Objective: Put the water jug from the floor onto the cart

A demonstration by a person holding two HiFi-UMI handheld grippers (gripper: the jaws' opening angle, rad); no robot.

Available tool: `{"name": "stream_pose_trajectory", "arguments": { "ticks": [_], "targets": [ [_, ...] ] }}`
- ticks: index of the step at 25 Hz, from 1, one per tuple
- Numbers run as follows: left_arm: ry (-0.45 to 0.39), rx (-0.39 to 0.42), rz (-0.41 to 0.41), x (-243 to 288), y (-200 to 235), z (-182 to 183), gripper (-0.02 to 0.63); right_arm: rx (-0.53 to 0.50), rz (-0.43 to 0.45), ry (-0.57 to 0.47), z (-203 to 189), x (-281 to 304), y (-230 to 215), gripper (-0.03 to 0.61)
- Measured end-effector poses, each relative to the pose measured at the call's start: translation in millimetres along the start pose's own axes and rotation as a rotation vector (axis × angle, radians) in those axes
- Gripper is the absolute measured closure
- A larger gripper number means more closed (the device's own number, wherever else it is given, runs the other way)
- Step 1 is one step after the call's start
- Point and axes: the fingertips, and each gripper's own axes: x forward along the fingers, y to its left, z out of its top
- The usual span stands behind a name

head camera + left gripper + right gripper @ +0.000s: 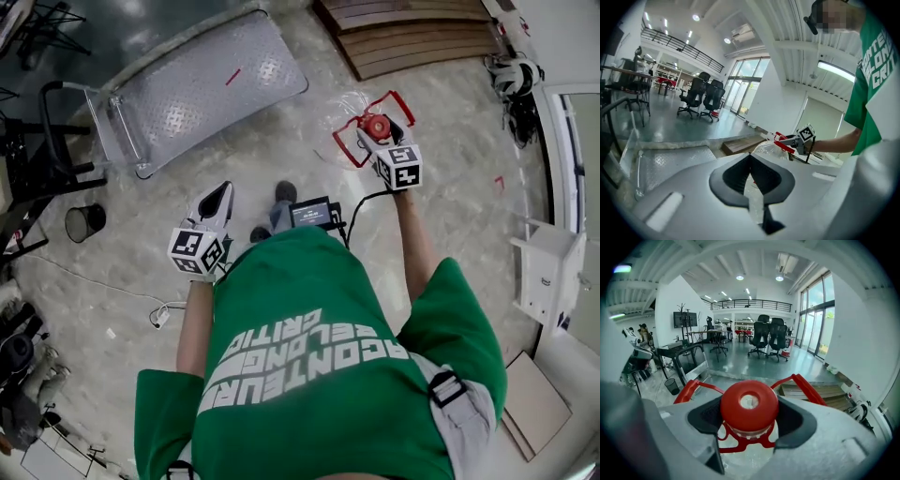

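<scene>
**Water jug held by its cap, cart well apart.** The right gripper [379, 131], right of centre in the head view, is clamped on the red cap [749, 404] of the clear water jug [745, 458], with one jaw pressed to each side of the cap. The red carrying handle [806, 383] fans out beyond the jaws, ungripped. No view shows whether the jug's base rests on the floor. The left gripper [216, 202], left of centre, has its jaws together with nothing between them and is well apart from the jug.

*Hazards (judged).* The only hold is on a smooth, round cap. The jug's weight may therefore drag it out of the jaws or pull the cap off the neck. A body hanging from one point may also swing when carried. With the left gripper idle, nothing supports the jug from beneath.

*Surroundings.* The cart [202, 84] lies at upper left, its push handle [56, 122] toward the left edge. A waste bin [84, 222] stands near that handle, and a cable [159, 314] trails at lower left. A wooden platform [412, 33] sits at upper right, near the jug. Between jug and cart the head view shows only floor and the person's shoe [286, 192], so nothing seems to block the path.
</scene>
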Motion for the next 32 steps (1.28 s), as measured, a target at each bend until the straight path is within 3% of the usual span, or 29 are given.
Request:
{"name": "stream_pose_trajectory", "arguments": {
  "ticks": [9,32],
  "targets": [
    [-0.085,-0.034,0.109,-31,23,11,0.598,-0.05,0.027,-0.067,37,-20,4,0.279],
    [-0.16,-0.095,0.319,-18,39,34,0.598,-0.183,0.237,-0.074,79,44,4,0.279]
  ]
}}
